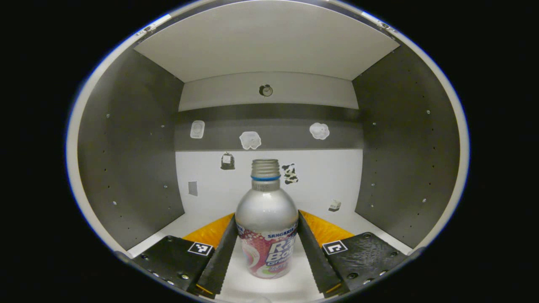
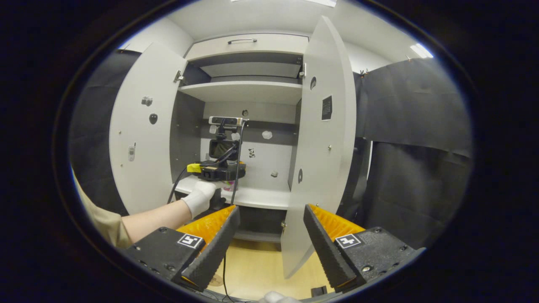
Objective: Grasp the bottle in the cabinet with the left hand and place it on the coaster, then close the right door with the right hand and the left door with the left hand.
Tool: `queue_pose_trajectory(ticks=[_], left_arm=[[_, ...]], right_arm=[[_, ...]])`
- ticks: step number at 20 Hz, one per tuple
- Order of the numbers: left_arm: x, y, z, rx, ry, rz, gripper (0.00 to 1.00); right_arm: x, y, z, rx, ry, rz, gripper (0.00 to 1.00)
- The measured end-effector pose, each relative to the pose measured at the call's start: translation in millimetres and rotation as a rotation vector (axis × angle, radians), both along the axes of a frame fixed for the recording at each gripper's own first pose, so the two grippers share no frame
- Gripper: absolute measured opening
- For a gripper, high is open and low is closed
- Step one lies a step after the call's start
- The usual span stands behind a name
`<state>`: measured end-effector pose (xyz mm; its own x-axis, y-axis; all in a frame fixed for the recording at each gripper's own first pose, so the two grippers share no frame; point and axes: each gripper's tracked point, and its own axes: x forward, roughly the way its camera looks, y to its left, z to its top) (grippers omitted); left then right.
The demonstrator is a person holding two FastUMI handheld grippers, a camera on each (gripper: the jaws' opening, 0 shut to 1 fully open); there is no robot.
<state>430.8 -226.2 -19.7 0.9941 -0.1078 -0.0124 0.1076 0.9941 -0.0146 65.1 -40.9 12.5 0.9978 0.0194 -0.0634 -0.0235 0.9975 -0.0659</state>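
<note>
The fingers of the left gripper (image 1: 267, 252) press on both sides of the bottle (image 1: 266, 223), which stands upright on the cabinet (image 2: 248, 90) shelf between both open doors. The right gripper (image 2: 269, 248) hangs spread apart, holding nothing, outside the cabinet.

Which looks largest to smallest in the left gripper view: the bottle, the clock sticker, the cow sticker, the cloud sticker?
1. bottle, by far, though it is also nearest the camera
2. cloud sticker and cow sticker: too alike to rank
3. clock sticker, smallest
</note>
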Motion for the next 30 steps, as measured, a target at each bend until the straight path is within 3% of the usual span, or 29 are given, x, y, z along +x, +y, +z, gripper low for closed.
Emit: queue_pose_trajectory(ticks=[1, 7, 8, 12, 18, 19, 20, 21, 23, 28, 30], left_arm=[[-8, 0, 7, -0.005, -0.012, -0.009, 0.78], [-84, 11, 44, -0.011, -0.099, -0.088, 0.82], [-101, 16, 45, -0.005, -0.11, -0.09, 0.75], [-166, 24, 38, -0.001, -0.147, -0.127, 0.82], [-249, 24, -17, -0.034, -0.133, -0.188, 0.78], [-261, 22, -30, -0.023, -0.121, -0.205, 0.82], [-273, 18, -42, -0.016, -0.115, -0.226, 0.78], [-283, 15, -55, -0.014, -0.114, -0.242, 0.82], [-302, 9, -80, -0.001, -0.108, -0.279, 0.78], [-348, -13, -144, 0.026, -0.123, -0.426, 0.82], [-360, -9, -172, 0.044, -0.107, -0.435, 0.78]], right_arm=[[0, 0, 1, 0.004, -0.006, -0.002, 1.0], [-2, -7, 6, 0.023, -0.033, -0.013, 0.99], [-3, -8, 6, 0.027, -0.035, -0.015, 0.99], [-12, -18, 4, 0.028, -0.057, -0.029, 0.99], [-26, -29, -3, 0.031, -0.068, -0.035, 0.99], [-28, -31, -4, 0.029, -0.064, -0.04, 0.99], [-31, -33, -6, 0.029, -0.06, -0.045, 0.99], [-33, -36, -7, 0.03, -0.054, -0.051, 0.99], [-37, -40, -10, 0.035, -0.048, -0.062, 0.99], [-45, -43, -24, 0.027, -0.005, -0.076, 0.99], [-49, -41, -25, 0.022, 0.005, -0.07, 1.0]])
